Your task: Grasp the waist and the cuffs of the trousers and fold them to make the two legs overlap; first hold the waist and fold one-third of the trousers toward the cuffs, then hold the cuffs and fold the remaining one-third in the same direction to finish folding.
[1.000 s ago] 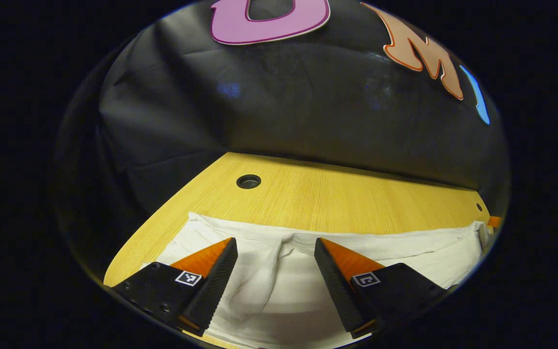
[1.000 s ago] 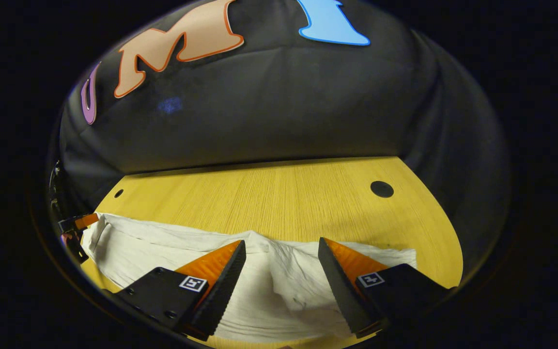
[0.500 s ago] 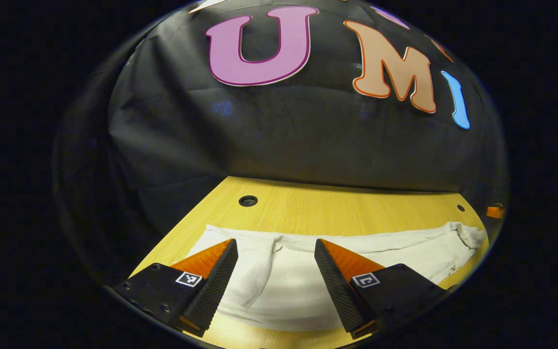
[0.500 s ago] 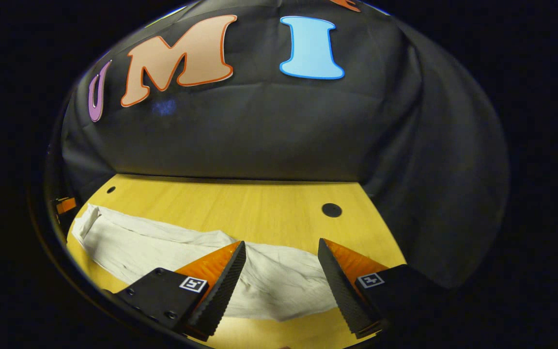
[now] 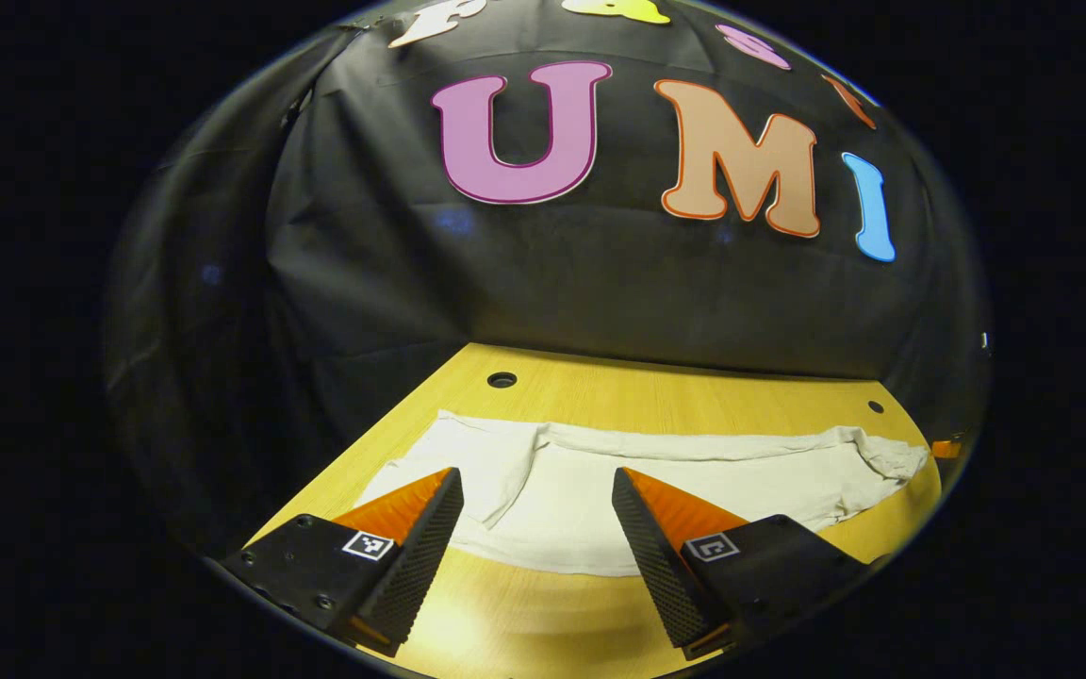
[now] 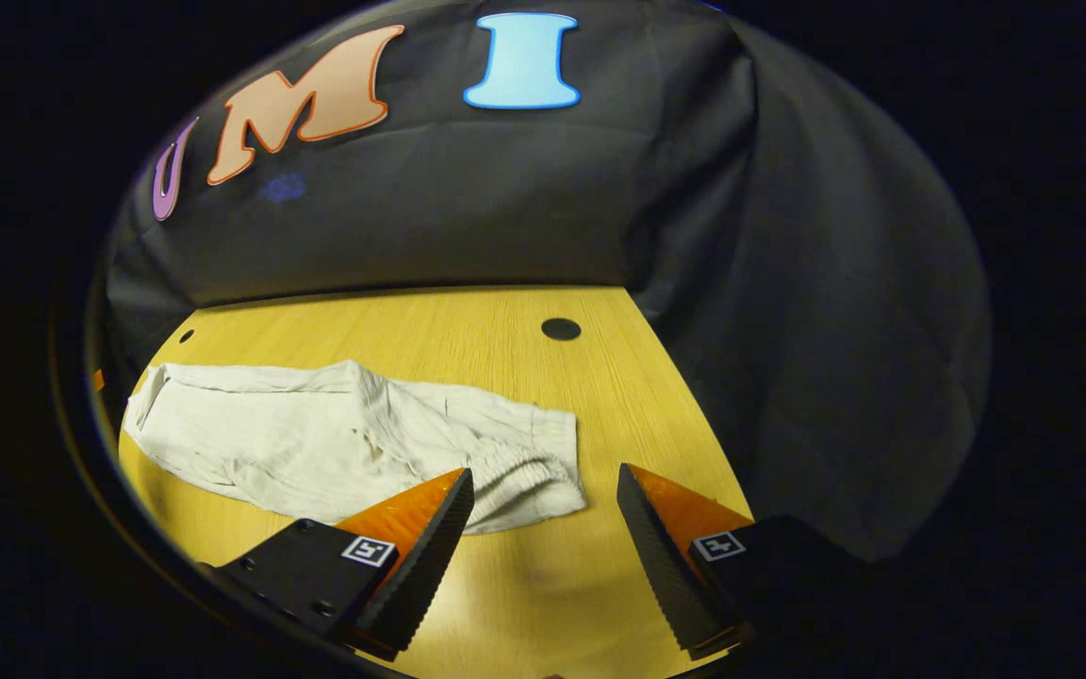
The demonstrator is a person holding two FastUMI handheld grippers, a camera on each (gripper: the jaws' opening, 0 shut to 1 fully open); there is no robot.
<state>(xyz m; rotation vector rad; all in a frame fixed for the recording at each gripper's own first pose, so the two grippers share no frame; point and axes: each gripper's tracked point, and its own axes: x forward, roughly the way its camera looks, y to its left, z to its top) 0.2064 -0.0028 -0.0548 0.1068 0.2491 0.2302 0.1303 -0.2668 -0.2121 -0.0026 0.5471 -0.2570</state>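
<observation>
Off-white trousers (image 5: pixel 656 481) lie flat in a long strip across the wooden table (image 5: pixel 656 396), the two legs laid one over the other. In the right gripper view the gathered waist end (image 6: pixel 534 467) lies at the right and the cuffs end (image 6: pixel 152 405) at the far left. My left gripper (image 5: pixel 534 538) stands open above the near edge of the cloth, holding nothing. My right gripper (image 6: pixel 543 538) is open too, with bare table between its fingers, just to the right of and nearer than the waist.
The table (image 6: pixel 505 339) has a dark round hole (image 6: pixel 560 329) at the back right, a small hole (image 6: pixel 187 336) at the back left, and another round hole (image 5: pixel 501 380). Black cloth walls close the booth behind and at both sides.
Both grippers have drawn back and risen from the trousers. The cloth now lies farther ahead of the fingers, and the right gripper has swung to the right, off the waist end.
</observation>
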